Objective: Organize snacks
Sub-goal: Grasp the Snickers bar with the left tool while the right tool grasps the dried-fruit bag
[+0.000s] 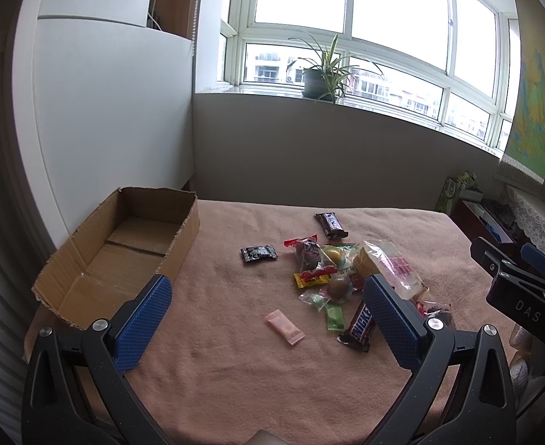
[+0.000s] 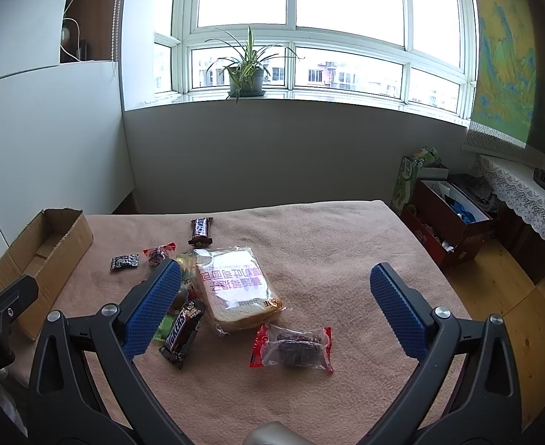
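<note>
Left wrist view: right finger pad (image 1: 391,311) hides part of the snack pile (image 1: 332,278).
Left gripper (image 1: 268,311) and right gripper (image 2: 276,304) hover, fingers apart; box (image 1: 87,259) at ten o'clock.

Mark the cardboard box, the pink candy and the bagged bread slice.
cardboard box (image 1: 183,237): left wrist view, right wall.
pink candy (image 1: 284,326): left wrist view, wrapper middle.
bagged bread slice (image 2: 235,285): right wrist view, bag centre.

Both the left gripper (image 1: 268,315) and the right gripper (image 2: 276,304) have speckled black triangular-cutout arms, silver round screws at the joints, and blue finely dotted finger pads (image 1: 144,324).
</note>
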`<action>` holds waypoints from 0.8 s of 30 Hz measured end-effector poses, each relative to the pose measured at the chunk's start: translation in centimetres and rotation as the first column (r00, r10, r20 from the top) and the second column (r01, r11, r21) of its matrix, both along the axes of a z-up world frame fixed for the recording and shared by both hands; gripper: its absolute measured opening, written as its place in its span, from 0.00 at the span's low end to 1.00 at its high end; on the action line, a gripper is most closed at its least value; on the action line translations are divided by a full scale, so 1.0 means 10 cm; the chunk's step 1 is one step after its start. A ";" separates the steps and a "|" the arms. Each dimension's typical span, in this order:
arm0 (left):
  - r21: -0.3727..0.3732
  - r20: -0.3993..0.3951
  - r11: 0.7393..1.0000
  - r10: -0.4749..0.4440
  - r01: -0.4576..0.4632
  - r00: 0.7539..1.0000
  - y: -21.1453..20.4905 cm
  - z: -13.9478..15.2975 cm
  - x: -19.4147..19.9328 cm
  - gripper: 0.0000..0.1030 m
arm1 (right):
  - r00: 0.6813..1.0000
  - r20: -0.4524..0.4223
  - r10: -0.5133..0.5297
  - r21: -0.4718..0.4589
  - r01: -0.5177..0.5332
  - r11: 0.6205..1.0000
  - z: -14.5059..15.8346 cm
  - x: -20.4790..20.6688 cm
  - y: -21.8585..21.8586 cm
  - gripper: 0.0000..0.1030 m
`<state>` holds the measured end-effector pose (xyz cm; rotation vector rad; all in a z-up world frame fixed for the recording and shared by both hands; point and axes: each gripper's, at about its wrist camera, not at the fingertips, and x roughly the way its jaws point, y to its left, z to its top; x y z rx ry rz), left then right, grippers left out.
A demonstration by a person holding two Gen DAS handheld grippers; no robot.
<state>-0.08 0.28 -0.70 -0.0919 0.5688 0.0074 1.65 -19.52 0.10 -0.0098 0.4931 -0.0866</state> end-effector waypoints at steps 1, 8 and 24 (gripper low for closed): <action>0.001 -0.001 1.000 -0.001 0.001 1.000 0.00 0.00 0.00 1.00 | 1.000 -0.002 0.002 0.000 -0.002 1.000 -0.01 -0.01 0.01 1.00; -0.003 -0.026 1.000 -0.023 0.023 0.999 -0.03 -0.08 0.02 1.00 | 0.999 -0.043 0.004 0.023 -0.003 1.000 -0.15 0.03 -0.15 1.00; -0.030 -0.100 0.994 -0.107 0.105 0.989 -0.11 -0.33 0.09 0.88 | 0.980 -0.179 0.085 0.070 -0.073 0.995 -0.51 0.01 -0.59 1.00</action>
